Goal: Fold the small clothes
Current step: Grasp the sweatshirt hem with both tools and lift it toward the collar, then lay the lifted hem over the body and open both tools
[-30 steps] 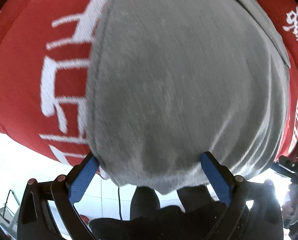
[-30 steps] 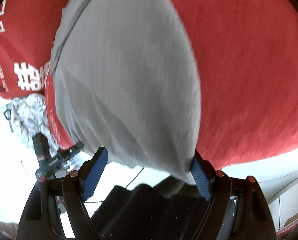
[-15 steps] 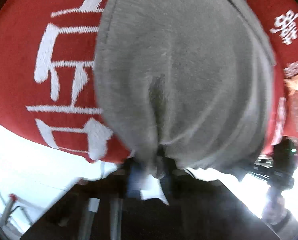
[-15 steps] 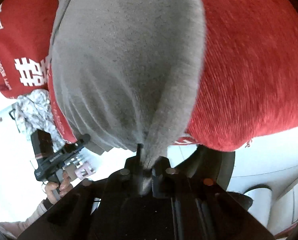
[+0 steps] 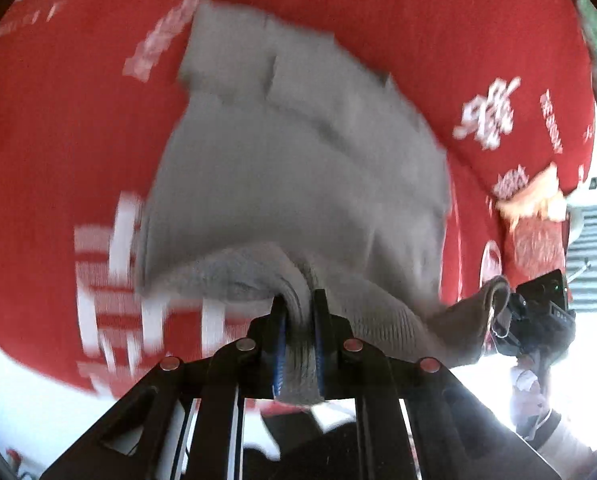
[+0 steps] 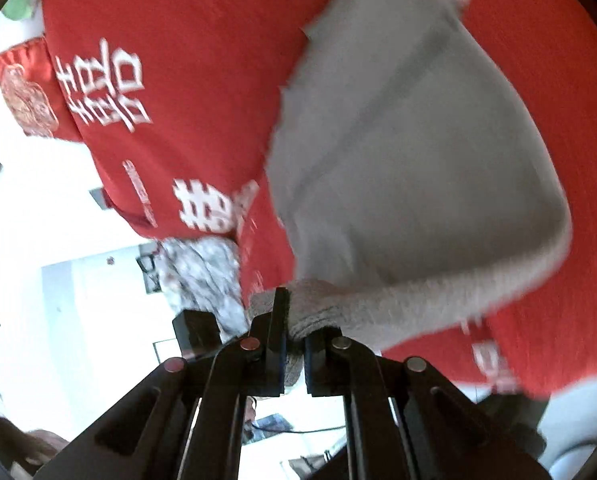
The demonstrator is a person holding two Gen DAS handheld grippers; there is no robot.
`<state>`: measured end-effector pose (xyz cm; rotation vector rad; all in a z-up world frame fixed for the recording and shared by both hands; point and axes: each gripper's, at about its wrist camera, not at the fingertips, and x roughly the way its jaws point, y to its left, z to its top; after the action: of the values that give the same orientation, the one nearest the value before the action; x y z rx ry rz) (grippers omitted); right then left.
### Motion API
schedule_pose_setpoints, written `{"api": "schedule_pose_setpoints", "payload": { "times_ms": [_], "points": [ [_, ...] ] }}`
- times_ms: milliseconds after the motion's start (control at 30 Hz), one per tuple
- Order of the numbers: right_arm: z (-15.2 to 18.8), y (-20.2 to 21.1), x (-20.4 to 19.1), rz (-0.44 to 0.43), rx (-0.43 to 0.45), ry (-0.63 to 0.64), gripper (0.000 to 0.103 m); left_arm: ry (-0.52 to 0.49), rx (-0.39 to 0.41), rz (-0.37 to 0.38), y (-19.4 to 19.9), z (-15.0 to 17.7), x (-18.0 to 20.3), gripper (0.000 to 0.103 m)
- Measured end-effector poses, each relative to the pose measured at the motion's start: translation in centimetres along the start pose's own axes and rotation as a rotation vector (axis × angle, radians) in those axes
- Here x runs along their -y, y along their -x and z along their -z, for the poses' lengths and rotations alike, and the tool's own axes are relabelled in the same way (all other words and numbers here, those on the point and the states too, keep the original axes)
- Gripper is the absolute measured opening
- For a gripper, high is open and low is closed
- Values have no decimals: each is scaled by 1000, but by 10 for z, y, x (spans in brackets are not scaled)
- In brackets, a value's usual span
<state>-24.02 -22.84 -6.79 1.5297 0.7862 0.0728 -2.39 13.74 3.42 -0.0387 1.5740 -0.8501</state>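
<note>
A grey knitted garment (image 5: 298, 168) lies on a red cloth (image 5: 58, 128) with white characters. Its near edge is lifted off the cloth. My left gripper (image 5: 298, 308) is shut on a bunched fold of that edge. In the left wrist view the right gripper (image 5: 510, 316) shows at the right, holding the other corner of the grey edge. In the right wrist view my right gripper (image 6: 294, 320) is shut on a thick grey fold, and the rest of the grey garment (image 6: 410, 152) stretches away up and right over the red cloth (image 6: 186, 40).
An orange patterned cloth (image 5: 534, 200) and a red embroidered piece (image 5: 538, 244) lie at the cloth's right side. A grey-white patterned garment (image 6: 202, 272) hangs off the red cloth's edge. A person's hand (image 5: 538, 392) holds the right gripper. White floor lies beyond.
Both grippers went from open around the grey edge to shut on it. They have since risen and pulled back, lifting the near edge off the red cloth.
</note>
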Motion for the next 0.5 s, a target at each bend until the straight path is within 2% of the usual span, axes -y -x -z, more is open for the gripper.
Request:
{"api": "schedule_pose_setpoints", "payload": {
  "times_ms": [200, 300, 433, 467, 500],
  "points": [
    [-97, -16, -18, 33, 65, 1, 7, 16, 96, -52, -9, -94, 3, 13],
    [-129, -25, -12, 59, 69, -36, 7, 17, 131, -112, -19, -128, 5, 13],
    [-157, -46, 5, 109, 38, -82, 7, 37, 175, -210, -24, -156, -1, 13],
    [-160, -48, 8, 113, 33, -93, 7, 50, 182, -222, -25, -161, -3, 18],
    [-165, -51, 13, 115, 27, -111, 8, 61, 181, -234, -26, -166, -5, 28]
  ]
}}
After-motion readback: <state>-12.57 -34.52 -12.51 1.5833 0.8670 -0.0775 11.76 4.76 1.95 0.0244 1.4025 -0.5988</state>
